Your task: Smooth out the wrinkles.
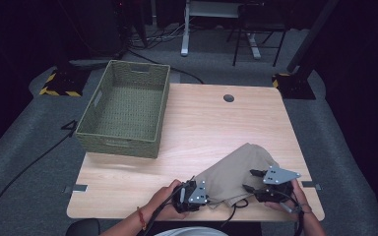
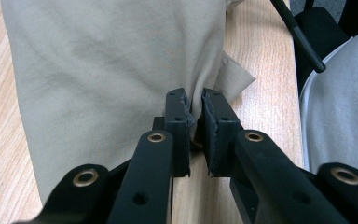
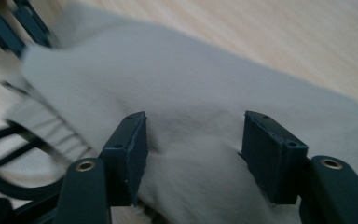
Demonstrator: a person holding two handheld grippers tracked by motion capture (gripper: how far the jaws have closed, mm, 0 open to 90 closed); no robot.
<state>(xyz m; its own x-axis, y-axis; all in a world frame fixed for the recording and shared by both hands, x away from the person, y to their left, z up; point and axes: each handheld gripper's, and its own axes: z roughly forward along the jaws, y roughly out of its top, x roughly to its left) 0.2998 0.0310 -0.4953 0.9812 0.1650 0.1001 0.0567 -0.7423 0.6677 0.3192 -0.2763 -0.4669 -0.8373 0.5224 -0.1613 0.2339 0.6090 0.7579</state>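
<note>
Beige cloth [image 2: 112, 70]: cut off at top and left edges in left gripper view; fold pinched between the pads hidden behind them. Same cloth blurred throughout right gripper view, weave unreadable, lower portion cut off at bottom edge.

Left gripper [image 1: 207, 192]: seen beyond the cloth's far corner in right gripper view as smeared dark shapes, cropped by top-left edge.

Black cable [image 3: 9, 163]: beside the cloth's ribbed hem, blurred, cut off at left edge.

Forearms: cropped at bottom edge in high view, below the cloth.

Wicker basket [image 1: 128, 110]: left of the cloth, label on side wall too small to read.
</note>
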